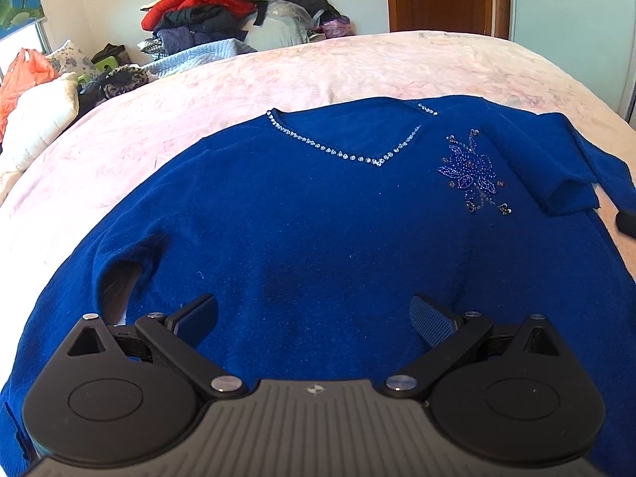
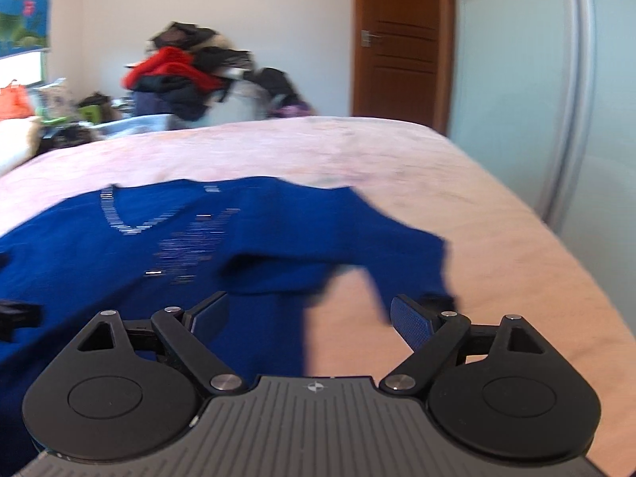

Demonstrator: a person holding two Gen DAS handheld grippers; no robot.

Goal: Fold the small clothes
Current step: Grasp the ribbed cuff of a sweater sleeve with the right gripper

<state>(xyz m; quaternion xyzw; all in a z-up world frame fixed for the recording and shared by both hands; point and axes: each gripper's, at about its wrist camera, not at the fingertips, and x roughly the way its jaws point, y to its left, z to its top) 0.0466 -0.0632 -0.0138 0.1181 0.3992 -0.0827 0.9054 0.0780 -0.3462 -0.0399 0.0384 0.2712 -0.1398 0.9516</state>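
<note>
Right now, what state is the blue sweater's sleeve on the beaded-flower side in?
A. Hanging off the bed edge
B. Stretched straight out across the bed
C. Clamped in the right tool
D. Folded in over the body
D: the sleeve lies doubled back onto the blue sweater, its cuff end beside the beaded flower, while the right tool is open and holds nothing.

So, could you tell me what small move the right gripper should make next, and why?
Probably lower the right gripper onto the sleeve and close: its jaws are open and empty, and that sleeve of the blue sweater lies only partly folded on the bed.
</note>
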